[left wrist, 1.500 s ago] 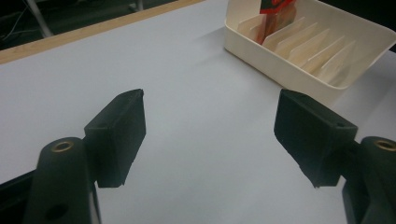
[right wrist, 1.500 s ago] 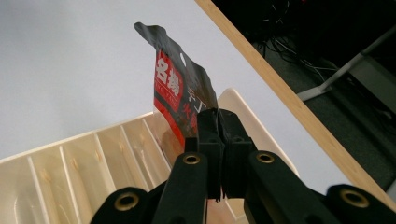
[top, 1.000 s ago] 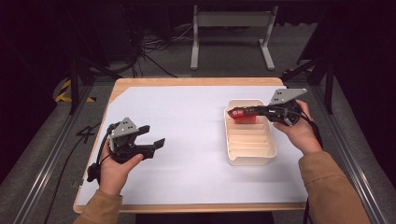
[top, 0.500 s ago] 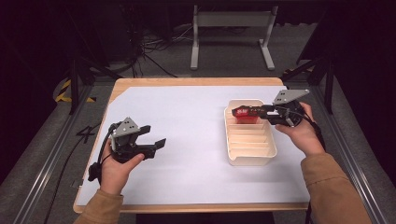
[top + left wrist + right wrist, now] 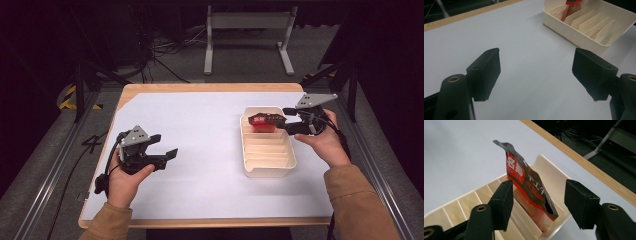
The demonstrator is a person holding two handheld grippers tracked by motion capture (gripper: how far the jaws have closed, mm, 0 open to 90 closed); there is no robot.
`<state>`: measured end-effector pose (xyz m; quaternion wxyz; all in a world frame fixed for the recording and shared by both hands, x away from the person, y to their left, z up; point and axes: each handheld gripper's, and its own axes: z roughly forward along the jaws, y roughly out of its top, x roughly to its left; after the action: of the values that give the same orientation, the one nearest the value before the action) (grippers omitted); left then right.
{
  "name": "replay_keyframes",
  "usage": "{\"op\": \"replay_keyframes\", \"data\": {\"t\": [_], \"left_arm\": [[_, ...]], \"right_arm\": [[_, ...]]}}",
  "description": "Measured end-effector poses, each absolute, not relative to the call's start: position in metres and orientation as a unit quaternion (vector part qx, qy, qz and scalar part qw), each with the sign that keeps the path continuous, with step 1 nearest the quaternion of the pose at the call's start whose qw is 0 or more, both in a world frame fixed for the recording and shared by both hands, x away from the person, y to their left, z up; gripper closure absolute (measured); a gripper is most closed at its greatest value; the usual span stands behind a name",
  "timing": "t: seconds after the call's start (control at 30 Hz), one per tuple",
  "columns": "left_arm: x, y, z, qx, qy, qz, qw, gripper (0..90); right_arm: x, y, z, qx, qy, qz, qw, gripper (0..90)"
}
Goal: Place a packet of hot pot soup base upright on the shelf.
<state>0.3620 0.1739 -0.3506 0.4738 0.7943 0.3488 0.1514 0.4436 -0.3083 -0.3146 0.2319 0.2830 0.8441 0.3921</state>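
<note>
A red and black snack packet (image 5: 524, 180) stands upright in the end slot of a cream divided tray (image 5: 543, 163), leaning on a divider. My right gripper (image 5: 537, 195) is open around it; its jaws have just been opening and neither pad presses the packet. From above, the packet (image 5: 262, 121) sits at the far end of the tray (image 5: 270, 172), with the right gripper (image 5: 284, 120) reaching in from the right. My left gripper (image 5: 166, 144) rests open and holds nothing at the left of the white sheet. Its own view shows its wide jaws (image 5: 536, 65) over bare sheet, the tray (image 5: 574, 37) beyond.
A white sheet (image 5: 200, 130) covers the wooden table (image 5: 210, 87). The tray's other slots hold nothing. Metal rails run along both sides of the table, and a metal stand (image 5: 247, 30) and cables lie on the floor behind.
The right gripper's jaws have opened off the red packet, which now stands by itself in the tray's end slot. Neither hand has moved.
</note>
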Motion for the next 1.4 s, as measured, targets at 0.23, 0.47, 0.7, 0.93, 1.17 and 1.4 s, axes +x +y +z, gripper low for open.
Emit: {"op": "replay_keyframes", "data": {"t": [0.23,0.47,0.7,0.93,1.17,1.4], "left_arm": [[0.363,0.178,-0.353,0.792,0.348,0.149,0.480,21.5],[0.364,0.189,-0.353,0.787,0.353,0.156,0.482,19.3],[0.362,0.198,-0.353,0.783,0.362,0.156,0.481,19.3],[0.365,0.215,-0.356,0.775,0.386,0.167,0.472,19.5],[0.365,0.223,-0.361,0.772,0.392,0.170,0.471,19.7],[0.363,0.228,-0.371,0.777,0.392,0.167,0.464,19.4]], "right_arm": [[0.429,-0.310,-0.300,0.289,0.827,0.423,0.234,34.9],[0.405,-0.324,-0.297,0.298,0.814,0.438,0.239,32.8],[0.385,-0.345,-0.297,0.318,0.799,0.449,0.242,31.7],[0.374,-0.362,-0.307,0.338,0.790,0.448,0.247,31.6],[0.368,-0.372,-0.325,0.358,0.786,0.442,0.242,31.6],[0.364,-0.379,-0.349,0.382,0.779,0.441,0.229,31.6]]}}
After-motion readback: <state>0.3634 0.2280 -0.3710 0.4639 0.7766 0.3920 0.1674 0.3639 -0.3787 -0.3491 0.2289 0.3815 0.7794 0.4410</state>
